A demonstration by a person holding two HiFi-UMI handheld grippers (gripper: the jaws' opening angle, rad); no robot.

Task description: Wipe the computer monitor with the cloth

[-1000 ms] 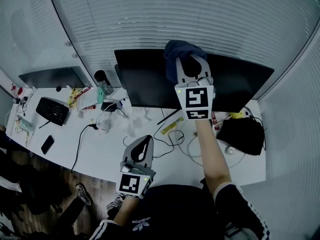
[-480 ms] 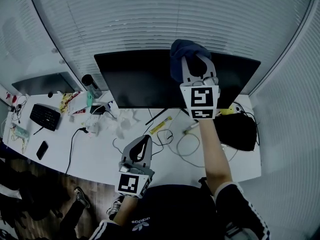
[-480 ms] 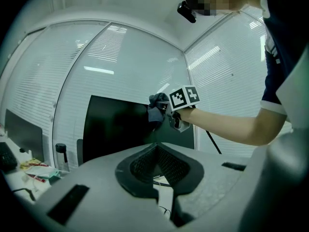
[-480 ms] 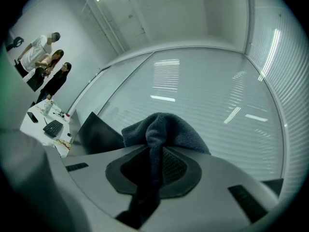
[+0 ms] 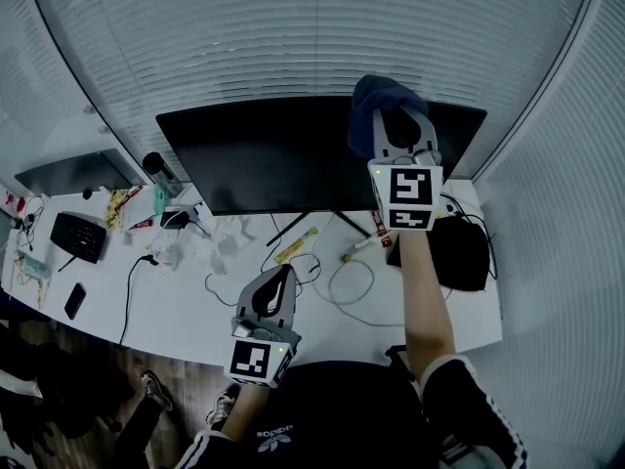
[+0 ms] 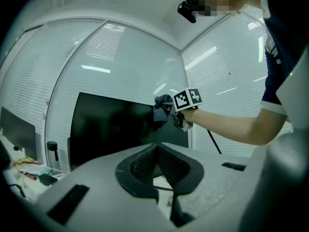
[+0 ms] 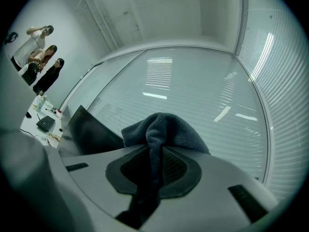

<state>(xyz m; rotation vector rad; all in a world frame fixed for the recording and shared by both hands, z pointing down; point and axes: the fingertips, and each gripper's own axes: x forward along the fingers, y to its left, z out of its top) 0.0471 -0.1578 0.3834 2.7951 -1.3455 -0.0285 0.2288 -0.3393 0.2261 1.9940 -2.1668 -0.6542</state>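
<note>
A wide black monitor [image 5: 264,154] stands at the back of the white desk, its screen dark. My right gripper [image 5: 395,130] is raised to the monitor's upper right edge and is shut on a dark blue cloth [image 5: 376,101], which bunches over the jaw tips. In the right gripper view the cloth [image 7: 161,132] hangs down between the jaws, with the monitor [image 7: 89,134] at the left. My left gripper [image 5: 273,296] hangs low over the desk's front edge, jaws shut and holding nothing. The left gripper view shows the monitor [image 6: 111,124] and the cloth [image 6: 161,111].
The desk [image 5: 176,306] carries loose cables [image 5: 342,281], a yellow marker [image 5: 291,245], crumpled tissues, a dark bottle [image 5: 156,169] and a black bag [image 5: 459,252] at right. A second monitor [image 5: 73,172], a keyboard [image 5: 80,235] and a phone [image 5: 73,301] sit far left. Window blinds run behind.
My right gripper with the cloth has moved rightward along the monitor's top edge, toward its right end. The left gripper has stayed put.
</note>
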